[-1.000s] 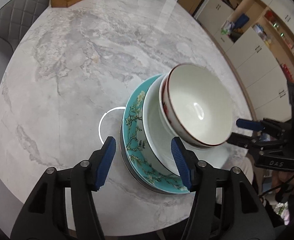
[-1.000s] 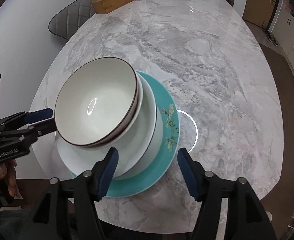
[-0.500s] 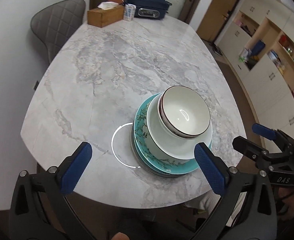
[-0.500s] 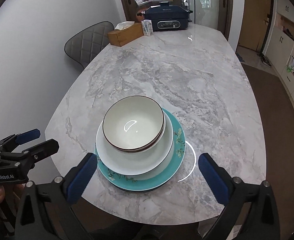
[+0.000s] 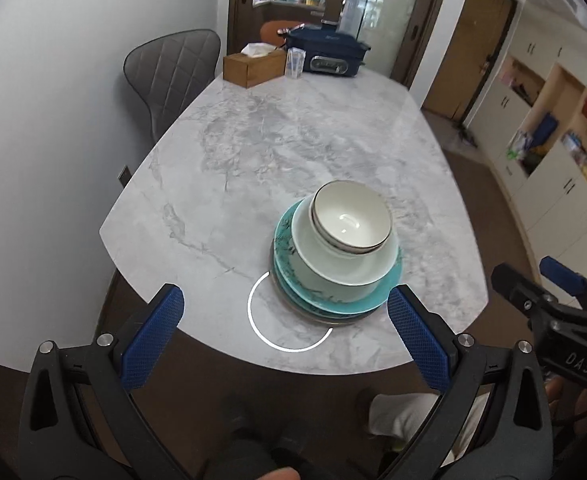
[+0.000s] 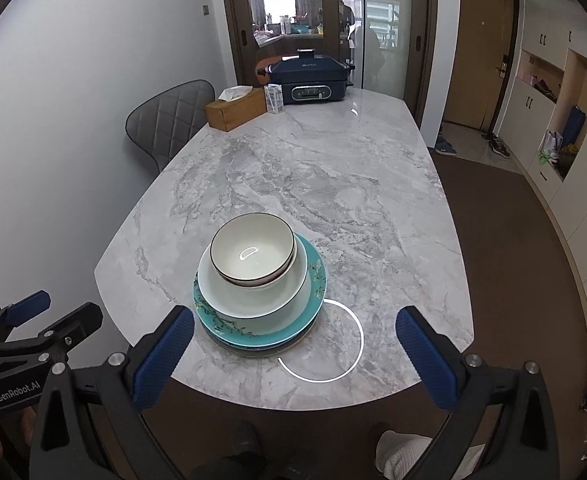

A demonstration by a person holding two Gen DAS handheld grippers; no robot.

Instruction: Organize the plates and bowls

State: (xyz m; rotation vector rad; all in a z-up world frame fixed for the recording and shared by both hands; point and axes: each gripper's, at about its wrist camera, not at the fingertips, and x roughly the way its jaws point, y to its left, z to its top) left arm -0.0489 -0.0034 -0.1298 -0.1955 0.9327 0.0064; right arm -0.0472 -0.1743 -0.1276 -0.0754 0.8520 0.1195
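Marble table [image 6: 333, 184]: bearing the whole stack close to its near rim, so risking a slide over the edge under any bump. Teal plate [image 6: 316, 276], white dish [image 6: 253, 300], dark-rimmed bowls [image 6: 253, 254]: sitting nested but off-centre, possibly tipping if nudged. Left gripper [image 5: 285, 336], right gripper [image 6: 295, 354]: hanging spread wide, grasping nothing, jaws just having been opening.

"GenRobot.AI" is printed in white on the black body of the left gripper [image 6: 33, 320] in the right wrist view. "DAS" is read on the right gripper [image 5: 541, 280] in the left wrist view.
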